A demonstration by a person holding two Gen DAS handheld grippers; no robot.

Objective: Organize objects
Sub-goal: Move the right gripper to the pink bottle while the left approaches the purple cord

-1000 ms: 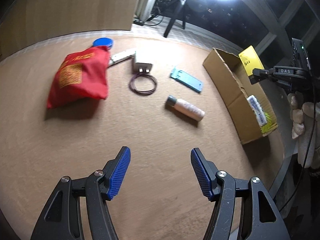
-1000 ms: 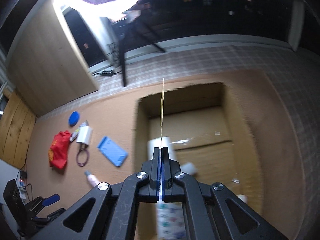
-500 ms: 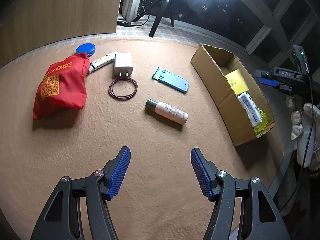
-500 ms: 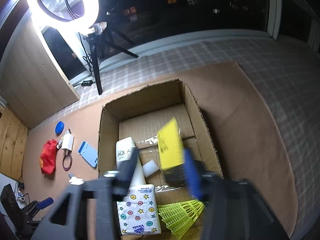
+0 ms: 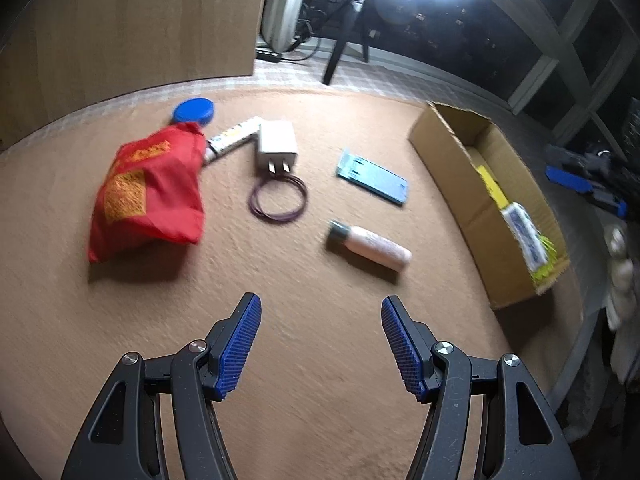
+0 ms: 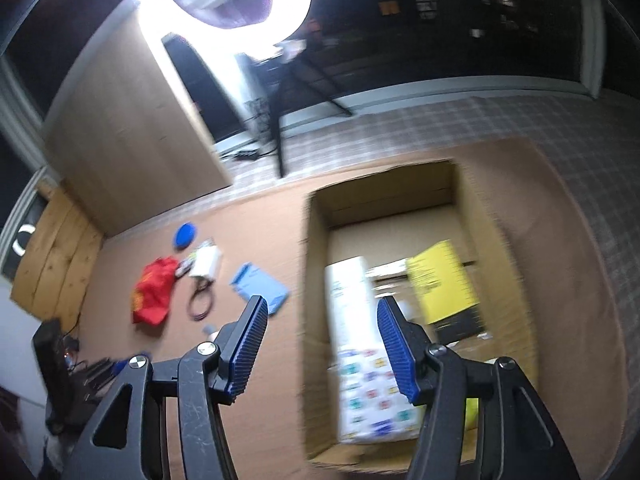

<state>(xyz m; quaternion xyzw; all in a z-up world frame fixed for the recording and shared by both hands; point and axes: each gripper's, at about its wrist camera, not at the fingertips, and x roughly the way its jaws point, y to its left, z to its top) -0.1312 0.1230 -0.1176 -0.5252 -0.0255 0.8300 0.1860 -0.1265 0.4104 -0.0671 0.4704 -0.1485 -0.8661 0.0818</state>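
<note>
My right gripper point(image 6: 320, 344) hangs over the cardboard box point(image 6: 316, 280); its jaws are opening and nothing sits between them. Inside the box lie a yellow card point(image 6: 444, 284), a white carton point(image 6: 348, 292) and a patterned tissue pack point(image 6: 368, 392). My left gripper point(image 5: 320, 344) stands open and empty over the brown mat, short of a pink bottle point(image 5: 370, 246). Further off lie a blue case point(image 5: 372, 178), a purple wire loop point(image 5: 279, 200), a white charger point(image 5: 277, 144), a red bag point(image 5: 150, 192), a tube point(image 5: 232, 139) and a blue lid point(image 5: 194, 110).
The box point(image 5: 464, 184) stands at the mat's right edge, with a hand point(image 5: 620, 276) and the other gripper beyond it. A wooden panel point(image 5: 128, 24) and a ring-light stand point(image 5: 344, 36) rise behind the mat. Checked flooring surrounds the mat.
My right gripper has opened and let go of the yellow card, which now rests in the box. The gripper has lifted slightly. The left gripper has stayed open.
</note>
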